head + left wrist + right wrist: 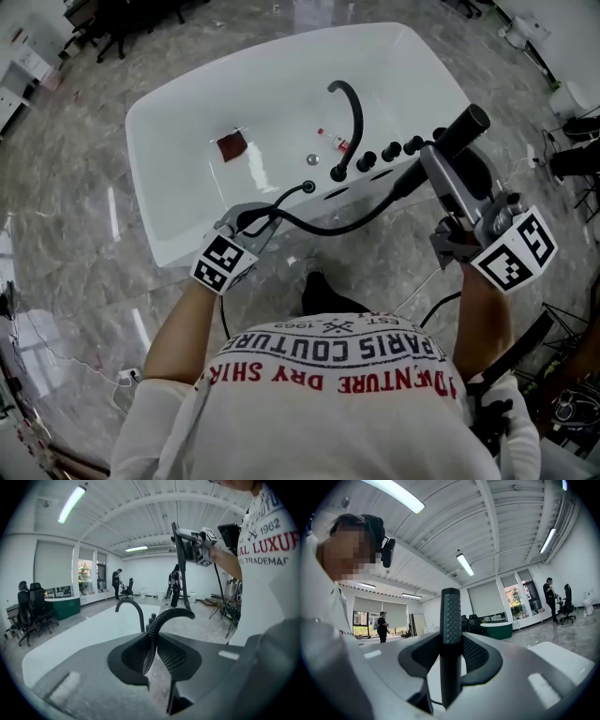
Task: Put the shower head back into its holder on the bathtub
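A white bathtub point(141, 159) stands on the marble floor with a curved black faucet point(354, 112) and a row of black knobs point(389, 150) on its near rim. My right gripper point(439, 167) is shut on the black stick-shaped shower head point(461, 129), held above the rim's right end. In the right gripper view the shower head point(451, 620) stands upright between the jaws of the right gripper point(451, 667). My left gripper point(251, 221) is shut on the black ribbed hose point(337, 225) near the rim. The hose point(161, 620) arches up out of the left gripper point(154, 653).
Inside the tub lie a reddish-brown square point(232, 145), a small red and white item point(336, 141) and the drain point(311, 159). Stands and cables crowd the floor at the right point(572, 159). Office chairs point(28, 611) and people stand far off.
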